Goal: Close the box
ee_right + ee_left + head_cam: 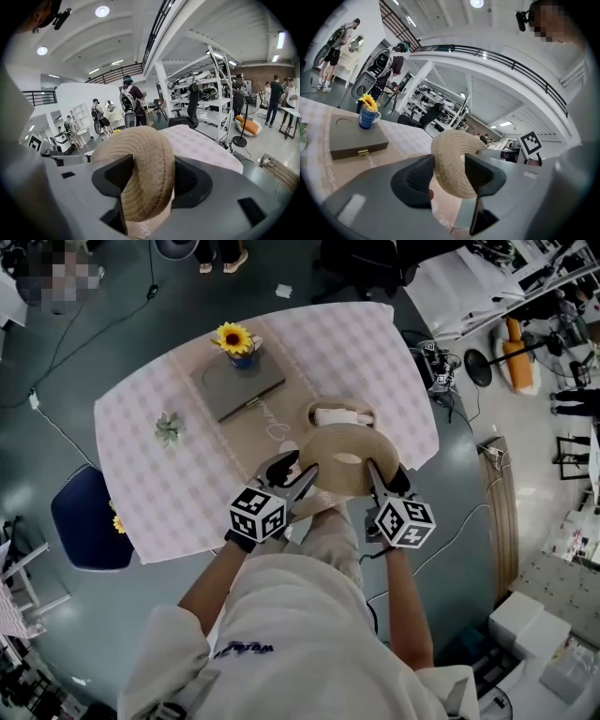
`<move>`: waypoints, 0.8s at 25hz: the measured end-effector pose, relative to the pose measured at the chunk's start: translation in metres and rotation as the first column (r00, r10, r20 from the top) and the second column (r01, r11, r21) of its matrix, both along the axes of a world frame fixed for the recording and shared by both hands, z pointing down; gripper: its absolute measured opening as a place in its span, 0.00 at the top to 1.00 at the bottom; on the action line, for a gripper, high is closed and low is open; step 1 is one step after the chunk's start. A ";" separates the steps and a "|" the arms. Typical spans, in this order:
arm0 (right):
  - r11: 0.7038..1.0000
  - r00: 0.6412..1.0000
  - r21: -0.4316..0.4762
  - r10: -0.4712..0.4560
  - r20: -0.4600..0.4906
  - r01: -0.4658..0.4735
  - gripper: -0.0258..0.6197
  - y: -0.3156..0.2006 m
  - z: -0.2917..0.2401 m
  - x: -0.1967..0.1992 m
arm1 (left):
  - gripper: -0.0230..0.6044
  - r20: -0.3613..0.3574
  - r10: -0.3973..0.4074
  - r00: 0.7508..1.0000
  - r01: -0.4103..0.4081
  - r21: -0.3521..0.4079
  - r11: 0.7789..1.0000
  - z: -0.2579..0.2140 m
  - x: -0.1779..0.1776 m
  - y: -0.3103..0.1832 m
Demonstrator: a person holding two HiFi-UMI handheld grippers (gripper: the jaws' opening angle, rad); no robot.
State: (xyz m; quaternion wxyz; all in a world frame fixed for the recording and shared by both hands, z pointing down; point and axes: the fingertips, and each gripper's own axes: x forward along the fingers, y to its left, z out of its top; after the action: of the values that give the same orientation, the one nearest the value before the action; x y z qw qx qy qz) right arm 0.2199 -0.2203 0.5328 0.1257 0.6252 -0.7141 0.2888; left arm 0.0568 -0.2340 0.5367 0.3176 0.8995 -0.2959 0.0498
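I hold a round woven straw lid [347, 460] in the air with both grippers, tilted, just in front of and above the open round woven box [310, 414] on the table. Something white [337, 416] lies inside the box. My left gripper [296, 476] is shut on the lid's left rim, and my right gripper [379, 474] is shut on its right rim. In the left gripper view the lid [457, 164] stands edge-on between the jaws of that gripper [449, 171]. In the right gripper view the lid's rim [140, 159] fills the gap of that gripper [147, 183].
A flat grey case [239, 385] with a sunflower mug [238, 343] on it lies behind and to the left of the box. A small green plant [169, 428] sits on the checked tablecloth [375, 352]. A blue chair [89, 521] stands at the table's left edge.
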 end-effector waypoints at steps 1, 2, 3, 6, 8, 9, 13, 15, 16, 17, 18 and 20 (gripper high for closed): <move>1.000 1.000 -0.007 0.000 -0.004 0.000 0.59 0.000 0.002 0.002 | 0.62 0.012 0.003 1.000 -0.003 0.003 1.000 0.001 0.002 0.001; 1.000 1.000 -0.014 -0.001 -0.010 0.001 0.58 0.001 0.004 0.003 | 0.61 0.027 0.009 1.000 -0.009 0.008 1.000 0.001 0.004 0.001; 1.000 1.000 -0.019 -0.006 -0.018 0.005 0.58 0.000 0.006 0.005 | 0.59 0.043 0.016 0.999 -0.016 0.014 1.000 0.001 0.007 0.001; 1.000 0.999 -0.026 -0.017 -0.032 0.016 0.57 -0.006 0.009 0.010 | 0.55 0.069 0.027 0.997 -0.028 0.016 0.999 0.004 0.015 0.000; 0.999 0.999 -0.033 -0.017 -0.030 0.016 0.57 -0.009 0.012 0.015 | 0.54 0.064 0.026 0.998 -0.026 0.002 1.000 0.006 0.020 -0.003; 0.999 0.999 -0.037 -0.015 -0.029 0.014 0.57 -0.010 0.014 0.017 | 0.54 0.066 0.027 0.997 -0.026 -0.002 1.000 0.008 0.022 -0.005; 0.999 1.000 -0.046 -0.008 -0.010 0.008 0.57 -0.019 0.022 0.021 | 0.54 0.080 0.025 0.996 -0.024 -0.009 1.000 0.012 0.026 -0.015; 0.999 1.000 -0.051 -0.010 -0.007 0.010 0.57 -0.025 0.025 0.023 | 0.54 0.086 0.022 0.996 -0.021 -0.012 1.000 0.015 0.029 -0.021; 0.999 1.000 -0.053 -0.013 -0.007 0.013 0.57 -0.028 0.026 0.024 | 0.54 0.090 0.020 0.996 -0.019 -0.015 1.000 0.016 0.030 -0.023; 0.998 1.000 -0.056 -0.017 -0.007 0.016 0.57 -0.030 0.027 0.025 | 0.54 0.093 0.018 0.996 -0.017 -0.019 1.000 0.017 0.030 -0.026; 0.998 1.000 -0.059 -0.020 -0.007 0.019 0.57 -0.033 0.028 0.025 | 0.54 0.095 0.016 0.995 -0.014 -0.025 1.000 0.019 0.031 -0.028; 0.997 1.000 -0.067 -0.025 -0.004 0.024 0.57 -0.038 0.031 0.027 | 0.54 0.100 0.011 0.995 -0.007 -0.035 0.999 0.021 0.033 -0.032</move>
State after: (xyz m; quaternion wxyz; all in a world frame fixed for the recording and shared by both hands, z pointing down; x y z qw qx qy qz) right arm 0.2469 -0.2585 0.5637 0.1519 0.6126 -0.7113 0.3095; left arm 0.0894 -0.2659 0.5575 0.3176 0.8916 -0.3065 0.1016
